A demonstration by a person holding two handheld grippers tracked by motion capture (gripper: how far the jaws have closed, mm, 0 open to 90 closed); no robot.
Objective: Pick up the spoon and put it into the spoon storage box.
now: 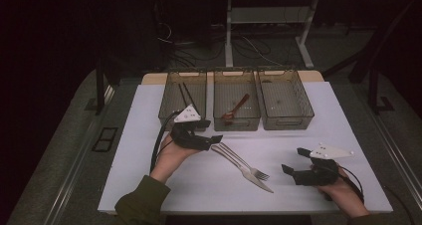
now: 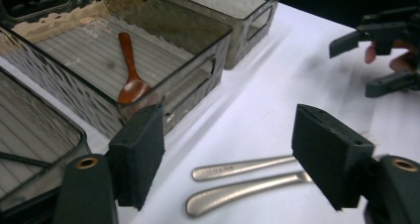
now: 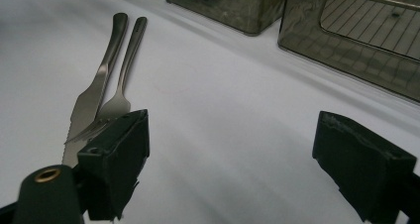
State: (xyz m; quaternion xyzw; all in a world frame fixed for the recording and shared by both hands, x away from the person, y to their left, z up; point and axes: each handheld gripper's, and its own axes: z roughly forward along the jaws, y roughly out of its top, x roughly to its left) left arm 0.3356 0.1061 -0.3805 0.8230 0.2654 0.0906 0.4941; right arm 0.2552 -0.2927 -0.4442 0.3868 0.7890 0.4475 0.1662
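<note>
left hand-held gripper [image 1: 215,138]: released, nothing in it, knife [image 1: 242,168] and fork [image 1: 244,161] handles just past its tips | right hand-held gripper [image 1: 293,161]: released, near fork tines | white surface [image 1: 164,185], three bins behind, dark room

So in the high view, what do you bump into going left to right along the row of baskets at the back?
Basket with black chopsticks → basket with the brown spoon → empty basket.

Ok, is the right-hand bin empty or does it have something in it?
Empty, as far as shown: the right-hand bin shows just its bare ribbed floor, while the middle bin holds a wooden spoon.
</note>
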